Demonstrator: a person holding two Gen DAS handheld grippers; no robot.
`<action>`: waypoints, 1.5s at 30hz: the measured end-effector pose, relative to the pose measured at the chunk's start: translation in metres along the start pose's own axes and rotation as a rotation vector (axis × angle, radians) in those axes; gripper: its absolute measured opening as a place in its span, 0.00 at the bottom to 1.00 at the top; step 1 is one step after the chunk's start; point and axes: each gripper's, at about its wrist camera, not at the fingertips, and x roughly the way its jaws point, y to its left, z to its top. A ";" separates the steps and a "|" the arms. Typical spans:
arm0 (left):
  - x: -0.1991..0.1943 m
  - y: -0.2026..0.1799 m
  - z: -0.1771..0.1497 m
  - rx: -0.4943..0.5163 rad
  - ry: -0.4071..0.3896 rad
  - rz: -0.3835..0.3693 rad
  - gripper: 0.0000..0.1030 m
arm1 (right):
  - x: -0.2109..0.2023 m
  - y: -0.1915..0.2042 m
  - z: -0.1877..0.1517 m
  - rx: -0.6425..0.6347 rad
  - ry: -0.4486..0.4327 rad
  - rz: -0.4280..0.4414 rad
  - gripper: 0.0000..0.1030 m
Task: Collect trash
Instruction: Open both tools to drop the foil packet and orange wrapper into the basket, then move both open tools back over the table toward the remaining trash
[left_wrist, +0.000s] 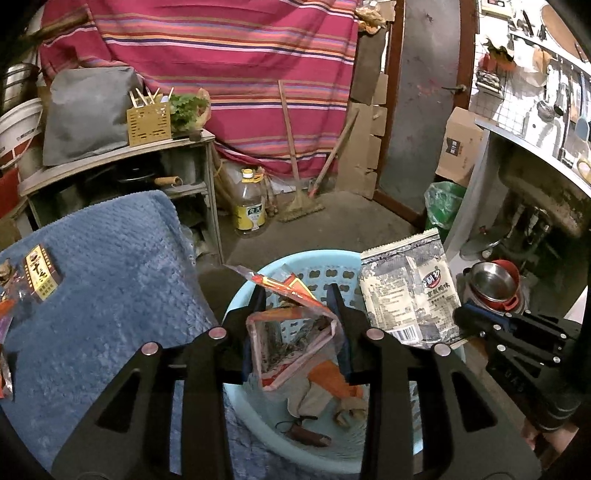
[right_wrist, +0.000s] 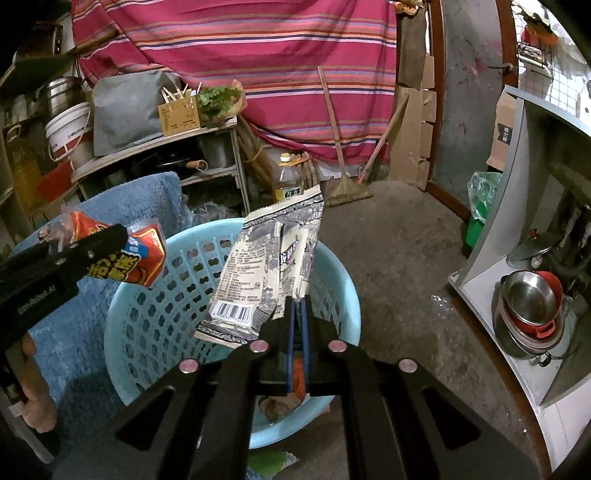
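The left gripper pinches a red snack wrapper and the right gripper pinches a gray snack bag over the blue basket, which already holds trash; a little box waits on the blue blanket.

The perforated laundry basket is pale blue. A snack wrapper is red and orange with a blue patch, and another packet is cream with grey-black line drawings and a barcode. The towel is blue and nubby. The hanging cloth is magenta with orange, purple and pink stripes.
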 end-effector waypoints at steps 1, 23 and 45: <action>0.000 0.001 0.000 -0.002 0.002 0.001 0.33 | 0.000 0.000 0.000 -0.001 0.002 0.000 0.04; -0.080 0.058 -0.007 -0.039 -0.122 0.142 0.81 | 0.020 0.027 -0.011 0.002 0.043 0.012 0.07; -0.203 0.248 -0.079 -0.242 -0.146 0.528 0.95 | -0.029 0.156 0.000 -0.100 -0.159 0.079 0.82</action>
